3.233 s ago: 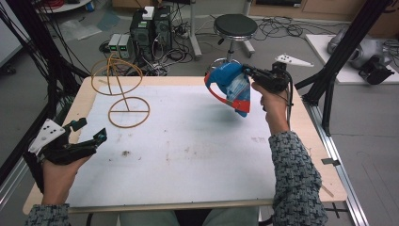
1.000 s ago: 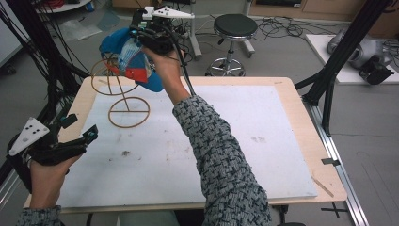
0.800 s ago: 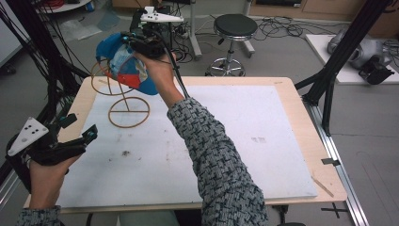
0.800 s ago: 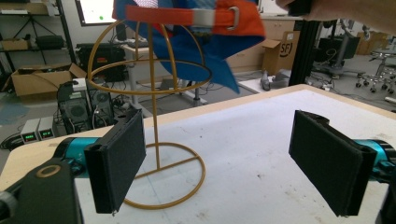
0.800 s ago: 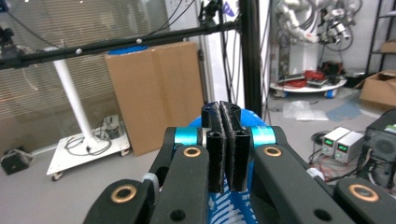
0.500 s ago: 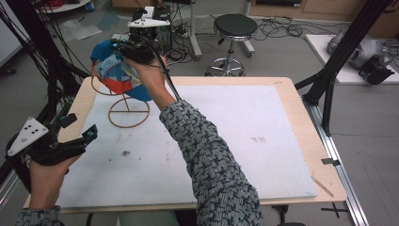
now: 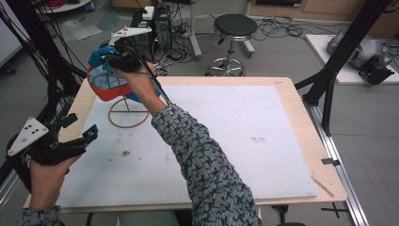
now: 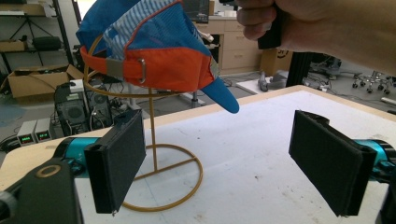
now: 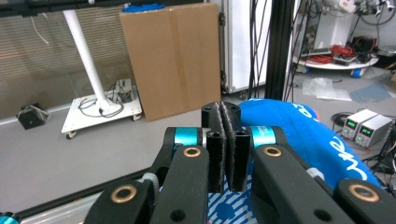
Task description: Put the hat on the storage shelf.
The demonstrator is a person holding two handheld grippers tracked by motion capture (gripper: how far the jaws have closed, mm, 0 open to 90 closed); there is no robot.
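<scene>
My right gripper (image 7: 113, 59) is clamped on the blue-orange cap (image 7: 109, 84), holding it over the wire stand (image 8: 154, 154) at the counter's (image 7: 244, 141) far left. Left gripper (image 7: 70, 141) idle, jaws apart. Placing step; next I'd lower, then release.

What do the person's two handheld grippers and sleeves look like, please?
Both handheld grippers are black: the left gripper and the right gripper each carry a pale three-cornered plate with dark dots. Flat black padded fingers sit on teal collars with brass-ringed linkages. Sleeves are black-and-white woven knit.
</scene>
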